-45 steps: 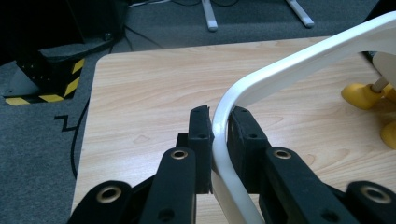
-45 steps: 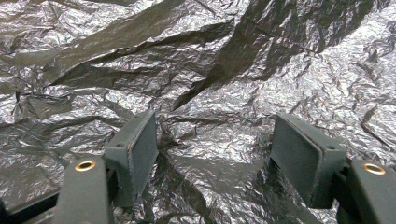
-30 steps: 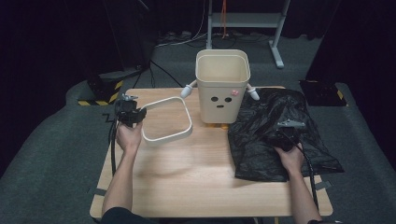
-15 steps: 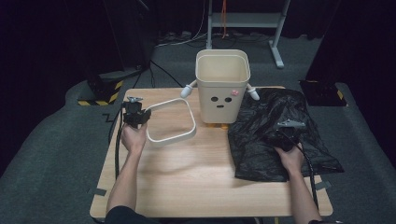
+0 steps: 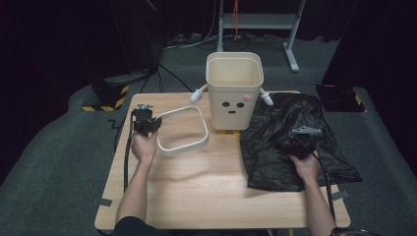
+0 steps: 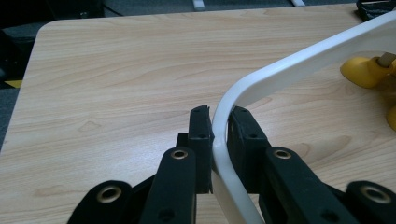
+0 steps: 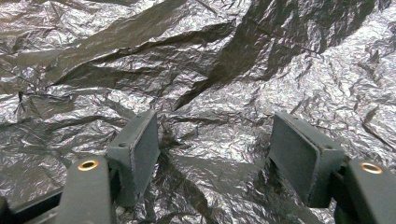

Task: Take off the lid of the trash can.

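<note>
The cream bin (image 5: pixel 234 91) with a face on its front stands at the far middle of the wooden table (image 5: pixel 206 191) and serves as the landmark here. To the left of the bin, just beside its base, lies a white rounded-square ring (image 5: pixel 181 130), flat or nearly flat on the wood. The left gripper (image 5: pixel 146 124) is at the ring's far-left side, away from the bin, and in the left gripper view its two black jaws are clamped on the thin white band (image 6: pixel 229 154), one pad pressing the outside and one the inside near a rounded corner. The bin's yellow feet (image 6: pixel 366 72) show beyond the ring in that view. To the right of the bin, reaching from beside its base toward the near edge of the table, a crumpled black plastic bag (image 5: pixel 290 142) is spread out. The right gripper (image 5: pixel 300 142) rests over the middle of the bag; in the right gripper view its jaws stand wide apart above the wrinkled plastic (image 7: pixel 219 93), with nothing pinched between them.
</note>
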{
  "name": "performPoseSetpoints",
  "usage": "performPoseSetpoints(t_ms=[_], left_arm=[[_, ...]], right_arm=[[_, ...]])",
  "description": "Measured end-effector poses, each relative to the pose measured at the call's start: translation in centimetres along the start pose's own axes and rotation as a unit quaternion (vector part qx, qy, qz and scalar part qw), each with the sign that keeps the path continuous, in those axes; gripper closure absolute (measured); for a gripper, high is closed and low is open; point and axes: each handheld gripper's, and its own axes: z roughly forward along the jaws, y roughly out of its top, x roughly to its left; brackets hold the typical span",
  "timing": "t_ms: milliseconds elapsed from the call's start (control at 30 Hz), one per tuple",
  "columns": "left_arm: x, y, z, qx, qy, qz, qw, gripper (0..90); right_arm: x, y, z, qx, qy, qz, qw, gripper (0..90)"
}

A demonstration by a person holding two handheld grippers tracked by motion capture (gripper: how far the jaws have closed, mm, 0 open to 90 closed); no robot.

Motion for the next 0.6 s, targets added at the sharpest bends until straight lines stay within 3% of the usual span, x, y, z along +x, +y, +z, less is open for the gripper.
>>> performPoseSetpoints(t_ms=[600], left_arm=[[0.0, -1.4, 2.0, 0.019, 0.009, -0.003, 0.9998, 79.6]], right_arm=[[0.0, 0.0, 0.0, 0.0, -0.002, -0.001, 1.0, 32.2]])
